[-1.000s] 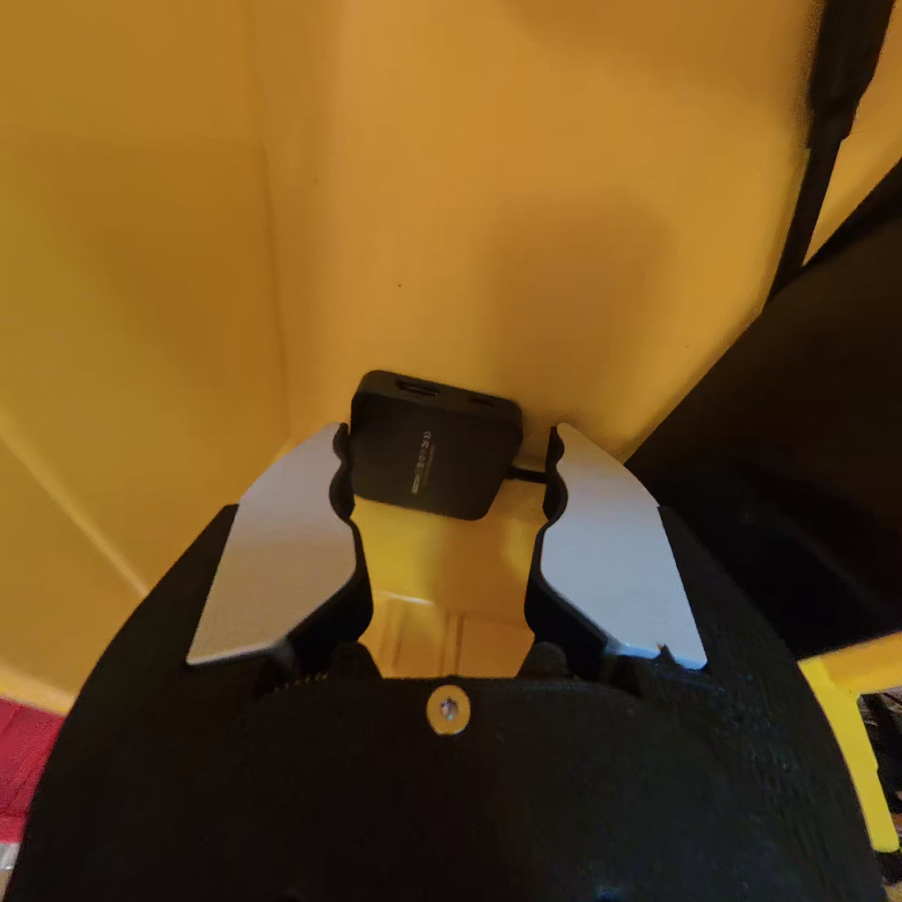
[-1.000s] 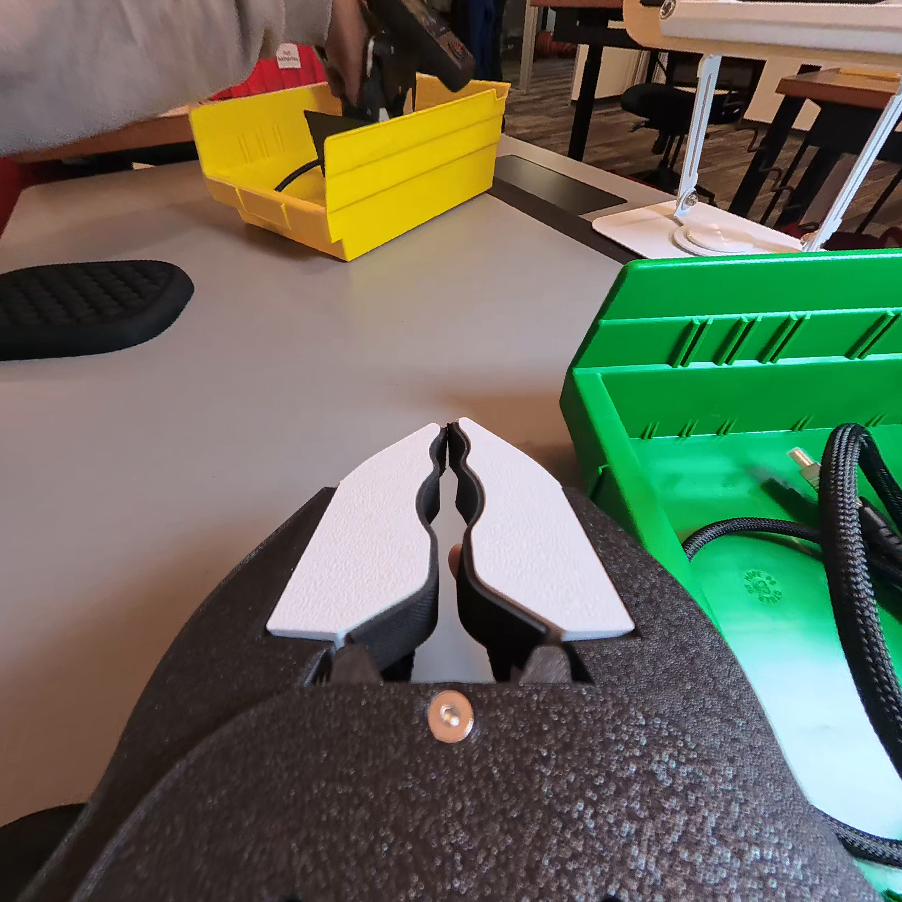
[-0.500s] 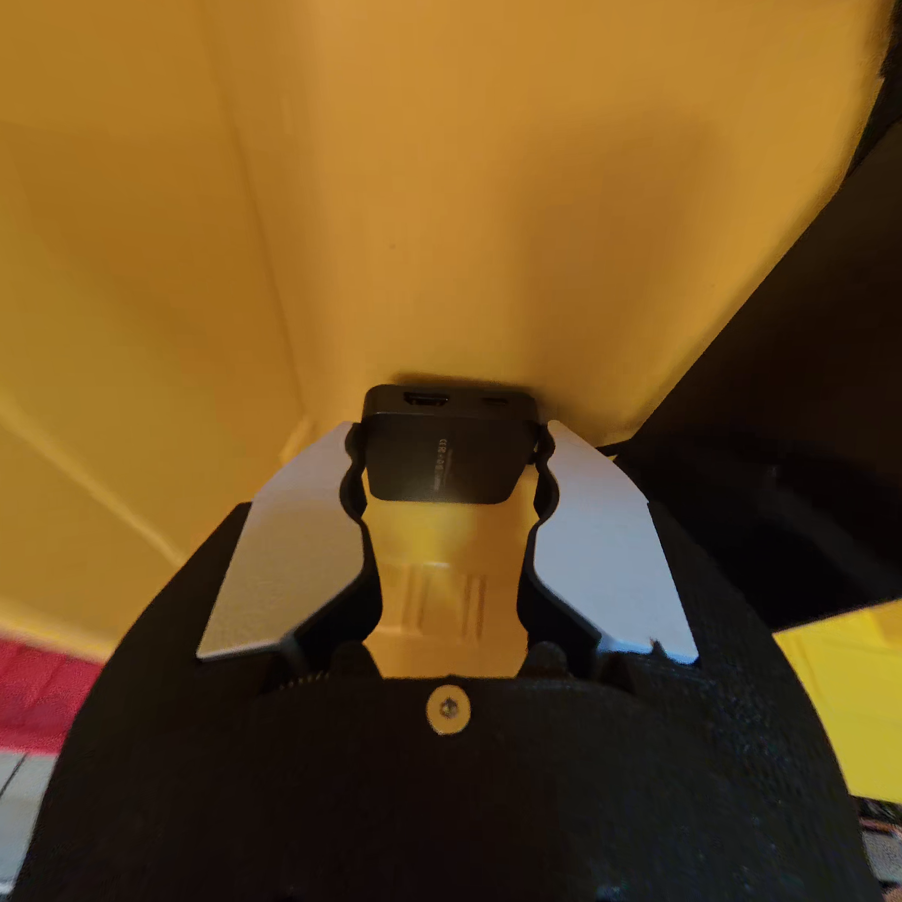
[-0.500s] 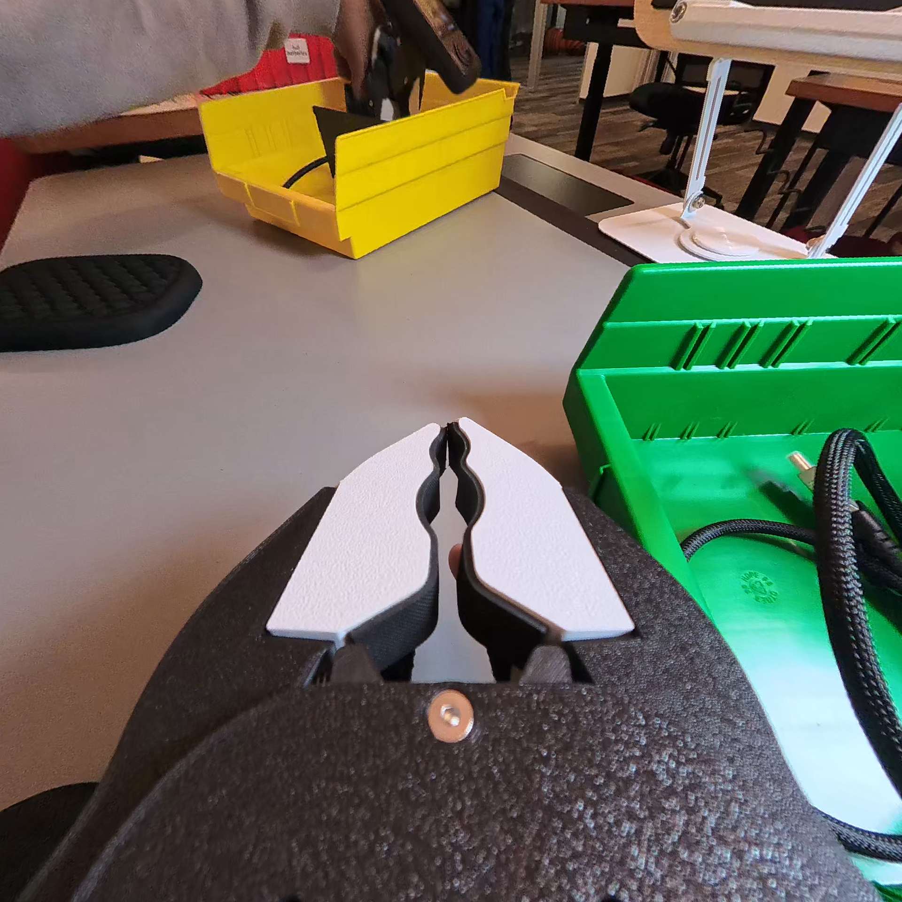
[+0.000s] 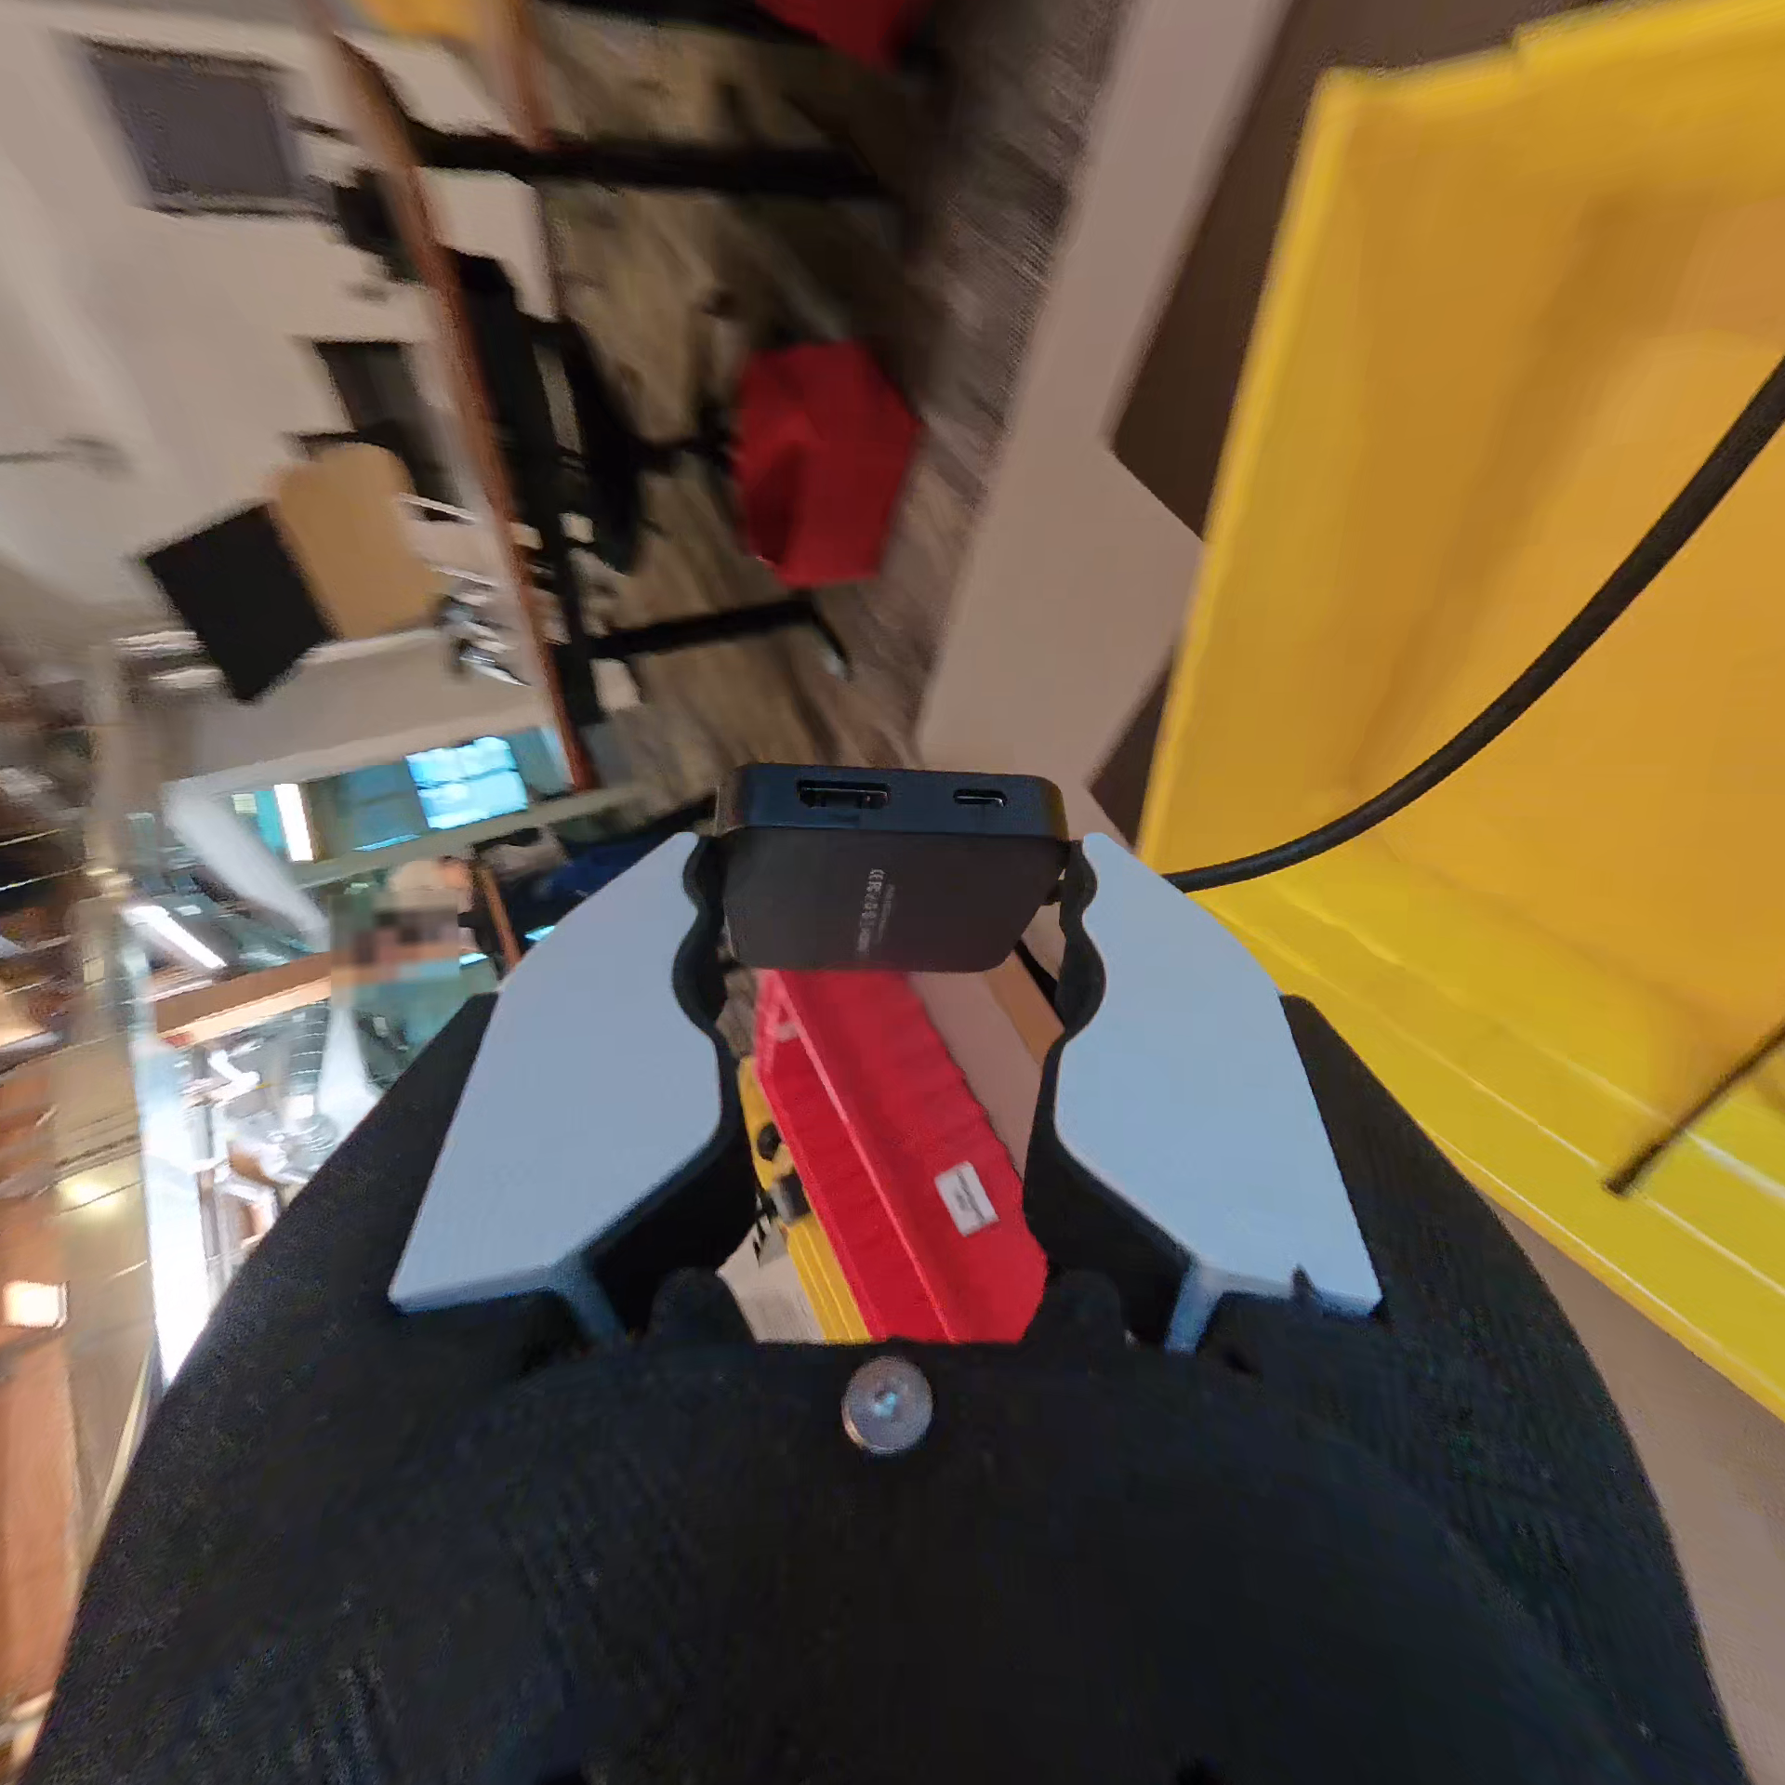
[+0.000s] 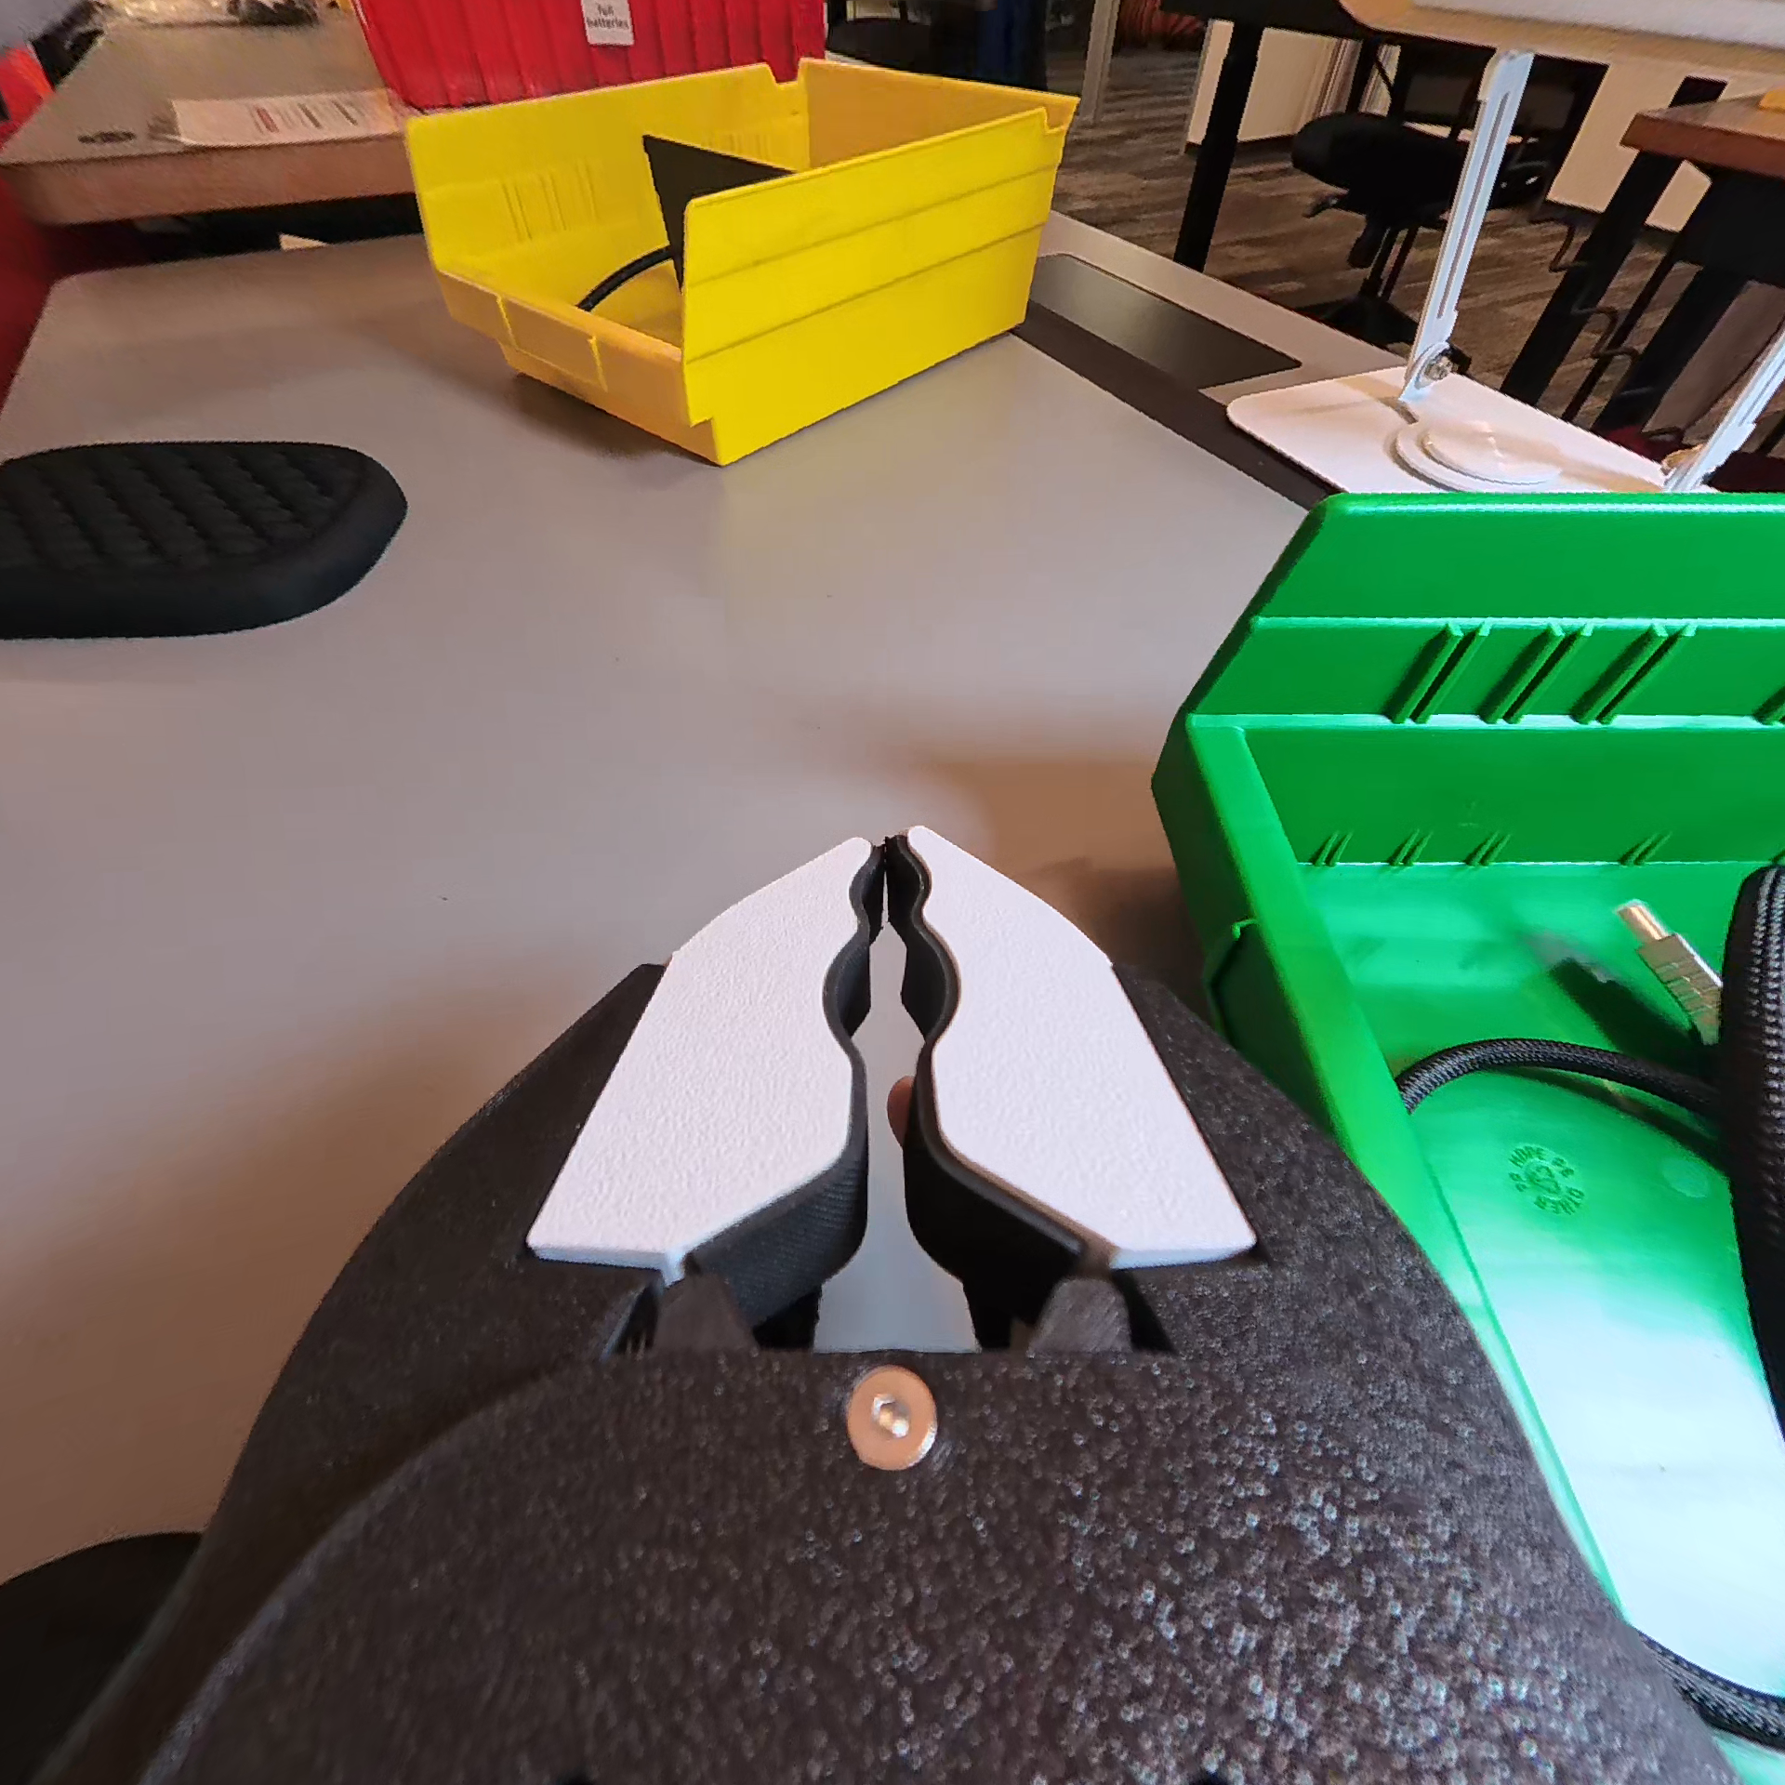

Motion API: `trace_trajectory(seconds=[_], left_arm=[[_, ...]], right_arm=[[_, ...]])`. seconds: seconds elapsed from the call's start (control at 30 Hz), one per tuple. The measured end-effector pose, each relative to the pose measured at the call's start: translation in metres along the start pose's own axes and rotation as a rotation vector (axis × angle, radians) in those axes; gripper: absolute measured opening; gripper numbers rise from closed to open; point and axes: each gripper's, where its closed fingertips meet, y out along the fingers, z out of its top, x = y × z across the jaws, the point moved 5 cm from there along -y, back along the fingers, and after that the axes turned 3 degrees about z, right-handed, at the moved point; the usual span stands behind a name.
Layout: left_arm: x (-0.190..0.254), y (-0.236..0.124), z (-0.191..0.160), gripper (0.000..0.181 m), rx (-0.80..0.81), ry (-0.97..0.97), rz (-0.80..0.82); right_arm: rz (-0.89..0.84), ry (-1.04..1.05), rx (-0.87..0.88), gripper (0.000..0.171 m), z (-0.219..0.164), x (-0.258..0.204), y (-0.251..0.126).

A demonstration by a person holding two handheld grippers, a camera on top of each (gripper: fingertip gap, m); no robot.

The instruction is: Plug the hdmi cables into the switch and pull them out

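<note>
Left wrist view showed the left tool point(image 5: 889, 874) clenched on the black switch point(image 5: 889, 884), which a second earlier sat deep in the yellow bin point(image 5: 1507, 676) and had now cleared its rim, thin lead point(image 5: 1507, 715) trailing back inside. Ports faced open air. The right tool point(image 6: 891, 850) was pinched empty over bare surface point(image 6: 580, 753), beside the green bin point(image 6: 1449, 773) holding hdmi cables point(image 6: 1545, 1058).

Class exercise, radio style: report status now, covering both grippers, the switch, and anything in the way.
Left gripper shut on switch, clear of yellow bin. Right gripper shut, empty, over table. Cables in green bin. Nothing blocking.
</note>
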Motion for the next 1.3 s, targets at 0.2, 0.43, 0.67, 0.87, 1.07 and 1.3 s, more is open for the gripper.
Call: trace_trajectory(seconds=[0.2, 0.43, 0.67, 0.87, 1.07, 1.3], left_arm=[[-0.027, -0.096, 0.028, 0.068, 0.404, -0.252, 0.102], [0.064, -0.195, 0.085, 0.069, 1.012, -0.623, -0.361], [0.182, -0.254, 0.146, 0.068, 1.374, -0.956, -0.989], [0.227, -0.278, 0.170, 0.068, 1.413, -1.127, -1.354], [0.253, -0.271, 0.166, 0.068, 1.385, -1.036, -1.178], [0.265, -0.266, 0.166, 0.054, 1.386, -0.743, -0.922]], right_arm=[[0.011, -0.031, 0.042, 0.001, 0.007, -0.007, -0.002], [0.035, -0.062, 0.143, 0.007, 0.022, -0.019, -0.004], [-0.107, -0.243, 0.188, 0.036, 0.055, -0.048, 0.020], [-0.311, -0.572, 0.187, 0.038, 0.099, -0.081, 0.063], [-0.351, -0.727, 0.195, 0.015, 0.083, -0.074, 0.067], [-0.038, -0.458, 0.256, 0.014, 0.073, -0.078, 0.053]])
